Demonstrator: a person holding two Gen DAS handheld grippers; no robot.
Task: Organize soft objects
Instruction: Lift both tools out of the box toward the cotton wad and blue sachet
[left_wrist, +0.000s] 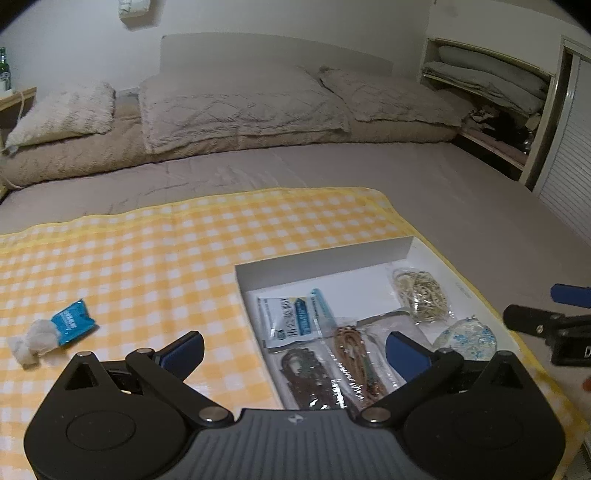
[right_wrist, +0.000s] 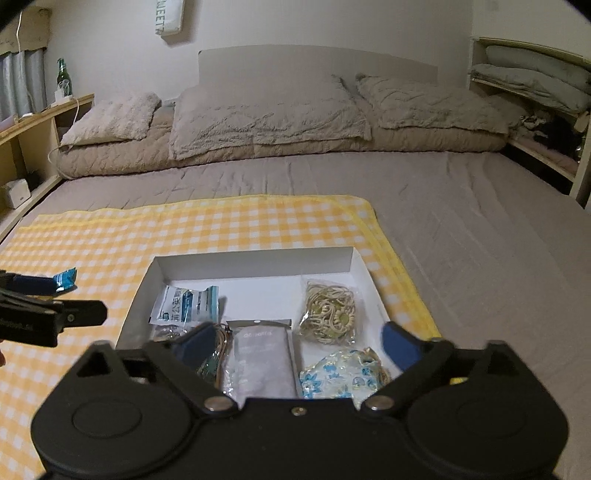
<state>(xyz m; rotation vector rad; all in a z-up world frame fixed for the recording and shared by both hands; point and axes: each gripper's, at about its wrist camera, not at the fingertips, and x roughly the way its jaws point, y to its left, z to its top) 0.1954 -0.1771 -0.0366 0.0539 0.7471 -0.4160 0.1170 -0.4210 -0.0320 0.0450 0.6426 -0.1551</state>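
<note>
A shallow white box (left_wrist: 325, 258) (right_wrist: 258, 262) sits on a yellow checked cloth (left_wrist: 147, 251) (right_wrist: 110, 236) on the bed. It holds several soft packets: a blue-white sachet (left_wrist: 291, 317) (right_wrist: 186, 304), a bag of rubber bands (left_wrist: 421, 295) (right_wrist: 328, 312), a blue-flowered pouch (left_wrist: 467, 338) (right_wrist: 340, 374), a grey packet (right_wrist: 260, 358). Outside it at the left lie a blue packet (left_wrist: 74, 322) (right_wrist: 65, 279) and a white fluffy wad (left_wrist: 35, 341). My left gripper (left_wrist: 295, 350) is open and empty over the box's near left edge. My right gripper (right_wrist: 295, 349) is open and empty over the box's near side.
Pillows (left_wrist: 236, 107) (right_wrist: 266, 114) and a folded quilt line the head of the grey bed. A wooden shelf with a green bottle (right_wrist: 63, 77) stands at the left. An open closet with bedding (left_wrist: 487, 74) is at the right. Bare grey sheet (right_wrist: 480, 236) lies right of the cloth.
</note>
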